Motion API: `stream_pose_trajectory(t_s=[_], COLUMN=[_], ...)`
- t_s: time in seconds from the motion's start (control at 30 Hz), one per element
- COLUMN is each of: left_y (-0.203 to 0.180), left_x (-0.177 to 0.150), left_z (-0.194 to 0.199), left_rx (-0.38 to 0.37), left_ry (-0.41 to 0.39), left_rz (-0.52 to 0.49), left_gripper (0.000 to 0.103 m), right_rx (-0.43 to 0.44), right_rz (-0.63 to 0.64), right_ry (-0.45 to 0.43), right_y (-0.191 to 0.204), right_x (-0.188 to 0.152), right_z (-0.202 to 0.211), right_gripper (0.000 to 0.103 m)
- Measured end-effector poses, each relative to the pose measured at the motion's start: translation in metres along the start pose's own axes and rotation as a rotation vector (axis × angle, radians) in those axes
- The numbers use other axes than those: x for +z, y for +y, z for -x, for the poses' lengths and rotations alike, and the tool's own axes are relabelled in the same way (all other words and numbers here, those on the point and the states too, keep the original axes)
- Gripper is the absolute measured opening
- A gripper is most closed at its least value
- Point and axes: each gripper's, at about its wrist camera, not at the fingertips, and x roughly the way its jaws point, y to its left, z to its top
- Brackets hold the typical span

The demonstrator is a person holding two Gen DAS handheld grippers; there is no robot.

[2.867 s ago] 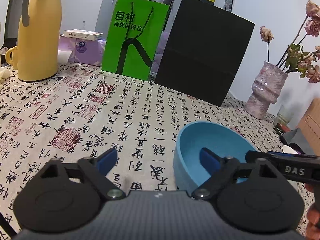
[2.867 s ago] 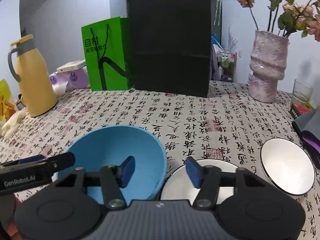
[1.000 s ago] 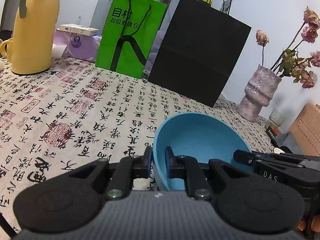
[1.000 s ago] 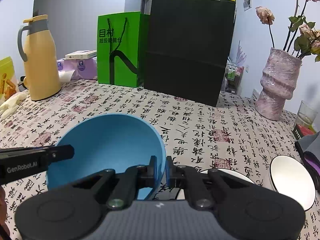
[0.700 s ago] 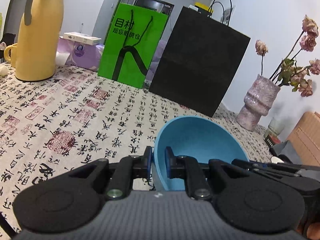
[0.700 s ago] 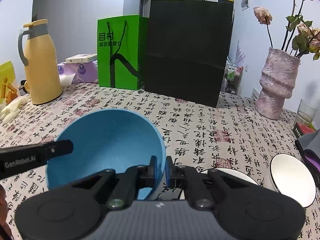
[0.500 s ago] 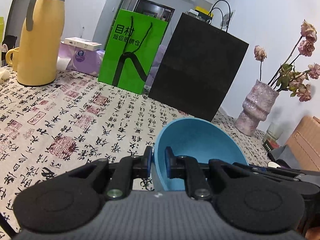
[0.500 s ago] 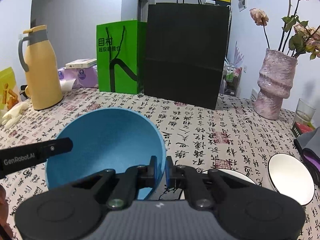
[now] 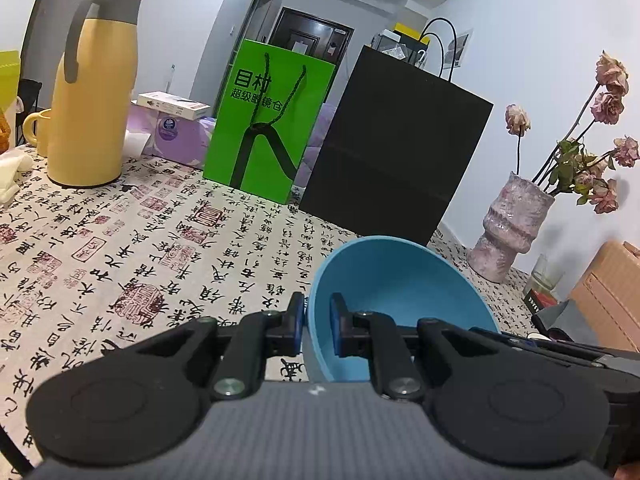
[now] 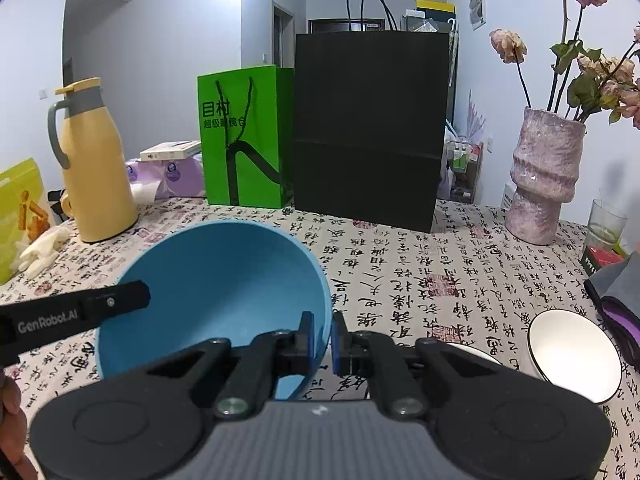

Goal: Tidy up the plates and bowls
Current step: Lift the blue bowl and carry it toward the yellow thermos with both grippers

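Change since earlier frames: the blue bowl [image 10: 216, 296] sat on the surface [image 9: 132, 256] with both hand-held grippers spread around its rim; now both are clamped on it and it sits higher against the background, tilted, in both views.
Surface: cloth printed with calligraphy, filling the lower half of both views.
Black bag [image 10: 370, 128]: upright at the back centre of the right view; contents hidden.
Green bag [image 10: 244, 136]: upright, just left of the black bag, touching or nearly so.
Yellow jug [image 9: 94, 92]: upper left of the left view, lid on.
Vase [image 10: 546, 172]: right side of the right view, holding dried roses [image 10: 508, 46].
Blue bowl: held between the two grippers, clear of the cloth, empty inside.
White plate [image 10: 574, 356]: lower right of the right view, flat on the surface, empty.
Left hand-held gripper [image 9: 318, 326]: pinching the bowl's left rim, one pad inside, one outside.
Right hand-held gripper [image 10: 322, 344]: pinching the bowl's right rim likewise.
Glass [image 10: 606, 224]: far right edge; contents unclear.
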Motion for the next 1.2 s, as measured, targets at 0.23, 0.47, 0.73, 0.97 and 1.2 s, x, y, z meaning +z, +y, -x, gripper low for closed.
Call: stream_pose_trajectory(t_s=[0.23,0.47,0.73,0.97,1.2], left_y=[0.000,0.004,0.016,0.030,0.047], left_x=[0.003,0.006,0.009,0.011,0.013], left_z=[0.015,0.032,0.051,0.066,0.082], left_rx=[0.009,0.018,0.030,0.051,0.069], left_ry=[-0.018,-0.033,-0.058,-0.073,-0.092], left_rz=[-0.006,-0.011,-0.003,0.004,0.011], left_gripper=[0.014,0.014,0.014,0.014,0.014], right_rx=[0.011,0.023,0.040,0.063,0.082], right_rz=[-0.012,-0.021,-0.017,-0.014,0.000], right_ry=[-0.014,-0.028,-0.041,-0.050,-0.051], right_y=[0.005,0.014,0.031,0.049,0.071], right_x=[0.000,-0.001,-0.001,0.000,0.000], right_z=[0.011,0.021,0.031,0.037,0.040], right_gripper=[0.008,0.008,0.008,0.008,0.008])
